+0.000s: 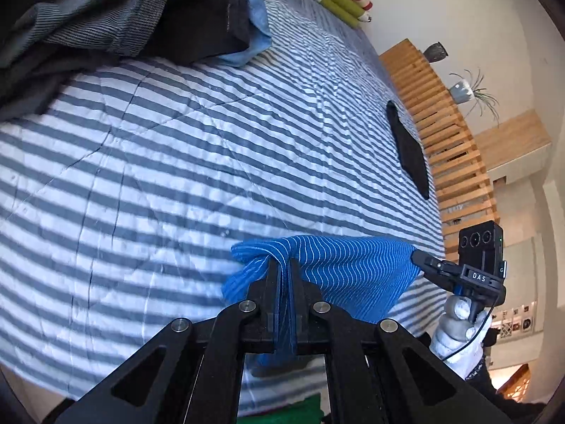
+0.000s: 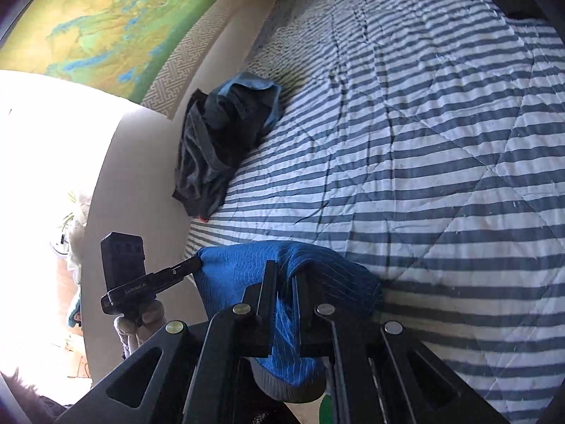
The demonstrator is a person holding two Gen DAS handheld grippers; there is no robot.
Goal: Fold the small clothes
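Left wrist view: grey-and-white striped quilted bedspread [image 1: 212, 141] fills the frame, dark clothes pile [image 1: 106, 17] heaped at its far edge, bright blue pinstriped small garment [image 1: 353, 272] stretched above it between left gripper [image 1: 283, 268] and right gripper [image 2: 285, 272], both pinching its cloth.

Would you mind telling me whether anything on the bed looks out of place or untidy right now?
Yes: a crumpled heap of dark grey and light blue clothes lies unfolded at the edge of the striped quilt, beside the wall. The blue striped garment is simply held between the two grippers, nothing odd there.
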